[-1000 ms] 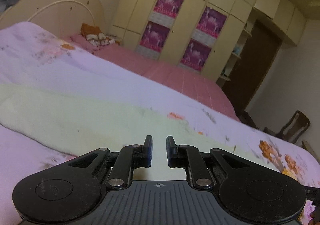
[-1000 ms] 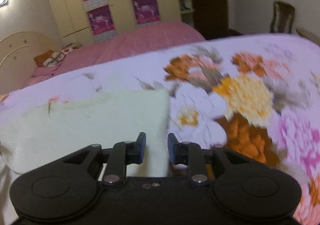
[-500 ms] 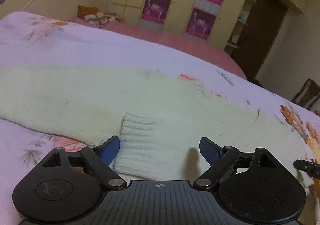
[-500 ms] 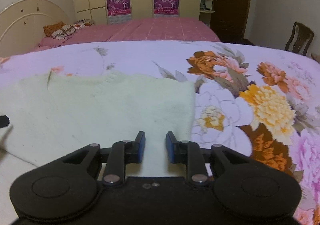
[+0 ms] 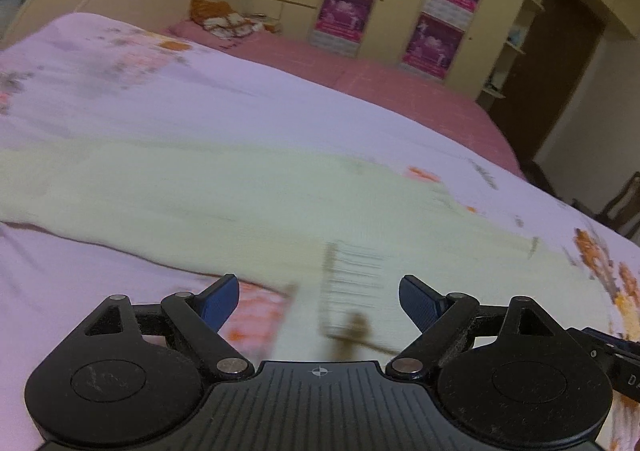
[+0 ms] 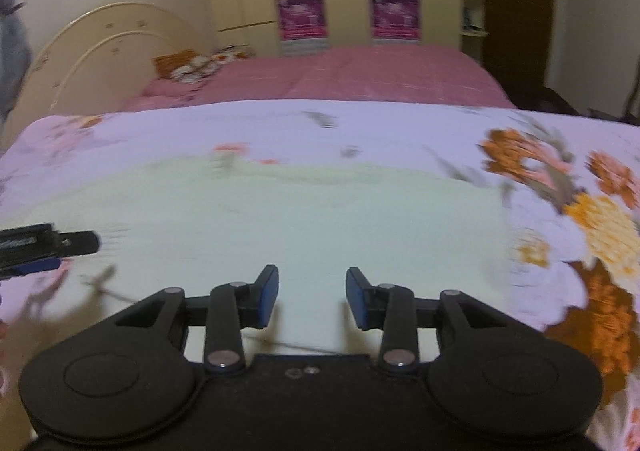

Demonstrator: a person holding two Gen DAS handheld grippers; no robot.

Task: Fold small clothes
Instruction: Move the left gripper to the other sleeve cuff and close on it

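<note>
Floral bedspread (image 6: 560, 179) under pale knit garment (image 6: 300, 219), left gripper (image 5: 319, 301) spread wide and empty, right gripper (image 6: 312, 297) jaws opening, nothing pinched.

**Bed with a pale garment laid flat**

Before you is a bed covered by a lilac floral quilt (image 6: 560, 155). A pale yellow-green knitted garment (image 6: 320, 219) lies spread flat directly on it, its ribbed cuff (image 5: 354, 275) nearest you in the left view.

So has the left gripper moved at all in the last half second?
Yes. The left gripper slid left: the sweater's ribbed cuff, centred between its fingers before, now sits right of centre.
</note>
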